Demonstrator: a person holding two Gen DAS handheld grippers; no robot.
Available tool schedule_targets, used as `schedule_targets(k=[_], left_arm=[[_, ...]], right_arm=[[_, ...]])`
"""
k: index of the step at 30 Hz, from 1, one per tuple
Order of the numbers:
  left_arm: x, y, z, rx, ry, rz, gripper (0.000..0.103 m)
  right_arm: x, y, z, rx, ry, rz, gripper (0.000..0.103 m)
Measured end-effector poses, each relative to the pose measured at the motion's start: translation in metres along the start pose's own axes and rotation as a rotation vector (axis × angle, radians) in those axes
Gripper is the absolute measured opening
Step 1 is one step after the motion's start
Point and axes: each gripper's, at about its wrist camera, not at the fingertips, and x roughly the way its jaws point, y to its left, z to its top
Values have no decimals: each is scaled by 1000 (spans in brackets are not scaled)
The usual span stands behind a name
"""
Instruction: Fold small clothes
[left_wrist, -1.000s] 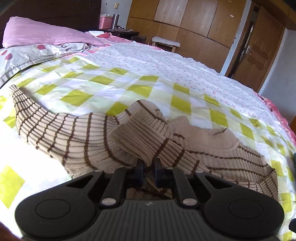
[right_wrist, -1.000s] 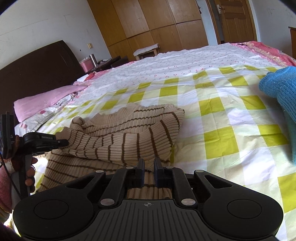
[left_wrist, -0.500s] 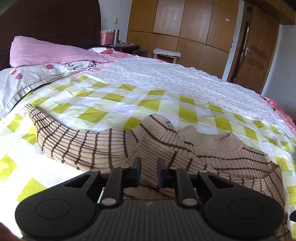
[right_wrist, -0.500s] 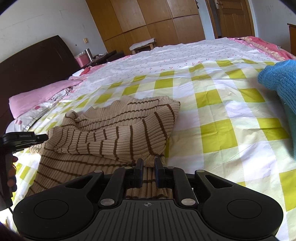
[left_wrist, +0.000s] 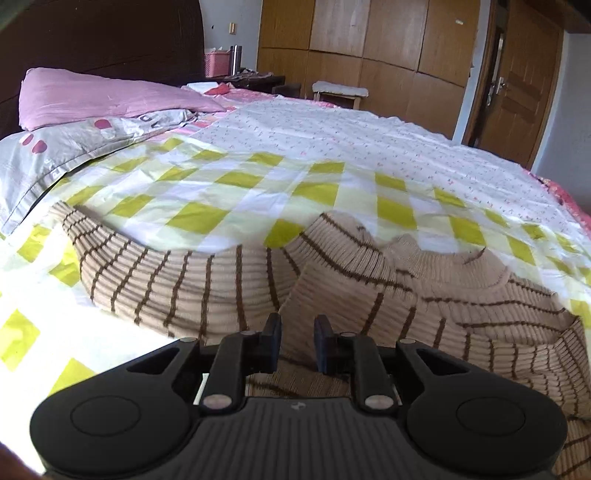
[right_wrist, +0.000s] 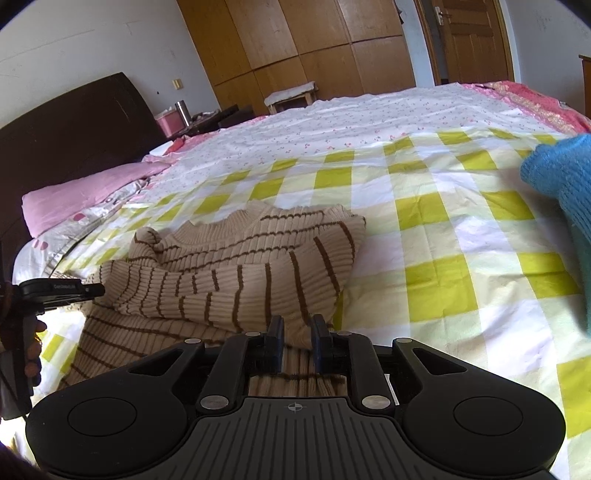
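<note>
Jaws of both grippers, just opened, stand slightly apart over the striped sweater (left_wrist: 229, 288).

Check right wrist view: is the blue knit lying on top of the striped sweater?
No. The blue knit lies apart at the right edge; checked sheet separates it from the striped sweater.

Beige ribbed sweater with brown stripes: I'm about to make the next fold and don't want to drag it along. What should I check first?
1. Left gripper free of the beige ribbed sweater with brown stripes: ok; its jaws have just been opening and stand apart.
2. Right gripper free of it: cannot tell; a fold edge sits between its fingers.
3. One sleeve folded across the body: ok.
4. Other sleeve folded in: not ok; it lies stretched out on the green-checked sheet.
5. Blue knitted garment clear of the sweater: ok.
</note>
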Motion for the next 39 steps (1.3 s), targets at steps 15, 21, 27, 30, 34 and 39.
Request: schedule_targets(k=[15, 21, 27, 30, 34, 39], left_arm=[[99, -11, 56, 131, 38, -36, 28], [105, 6, 44, 162, -1, 35, 33], [109, 3, 47, 230, -22, 104, 33], [112, 6, 50, 196, -17, 106, 33], [96, 16, 54, 139, -31, 74, 33], [61, 45, 53, 52, -47, 27, 33]], right_arm=[[167, 51, 84, -227, 138, -86, 20], [171, 39, 79, -283, 129, -198, 11], [167, 11, 87, -210, 136, -292, 11], [168, 12, 88, -210, 143, -310, 11], [163, 23, 91, -228, 143, -302, 14], [135, 50, 93, -257, 77, -257, 20]])
